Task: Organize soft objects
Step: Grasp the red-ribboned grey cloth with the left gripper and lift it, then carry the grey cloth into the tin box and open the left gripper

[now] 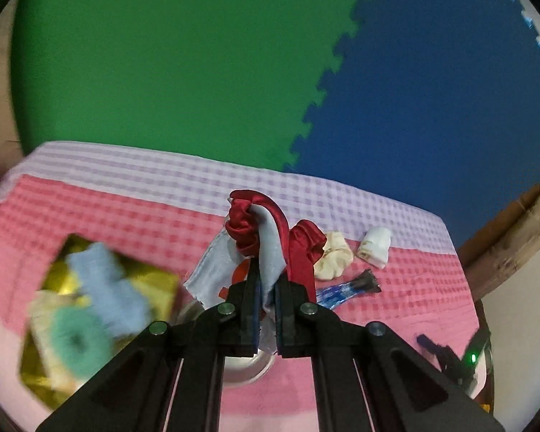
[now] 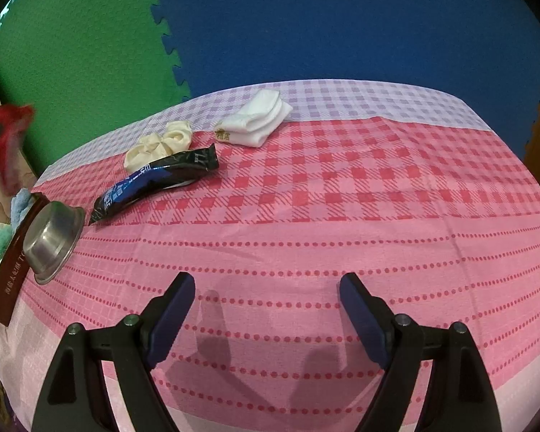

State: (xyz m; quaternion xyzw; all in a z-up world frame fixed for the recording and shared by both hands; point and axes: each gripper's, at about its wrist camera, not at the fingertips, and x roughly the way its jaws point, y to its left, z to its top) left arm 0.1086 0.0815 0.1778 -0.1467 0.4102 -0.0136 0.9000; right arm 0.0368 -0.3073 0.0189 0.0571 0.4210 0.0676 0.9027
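Left claw [image 1: 266, 288] lifted above the surface [image 2: 306, 216], its jaws pinched on a pale blue cloth [image 1: 270, 252] with a dark red scrunchie [image 1: 243, 228] and its ribbon tails draped over the tips; the load hangs close to the gold-lined box [image 1: 154, 280], which already holds a blue fluffy cloth [image 1: 108, 288] and a teal scrunchie [image 1: 77, 340], so the carry is probably toward that box, though the box is blurred here. Right claw [image 2: 266, 309] hovers low over the checked cloth with jaws wide and nothing between them. Still out: cream scrunchie [image 2: 160, 144], folded white socks [image 2: 259, 118] with a small gold mark too small to read, and a blue-black packet [image 2: 154, 183]. A steel bowl [image 2: 54, 234] leans on the box's maroon side, whose white lettering is mostly illegible
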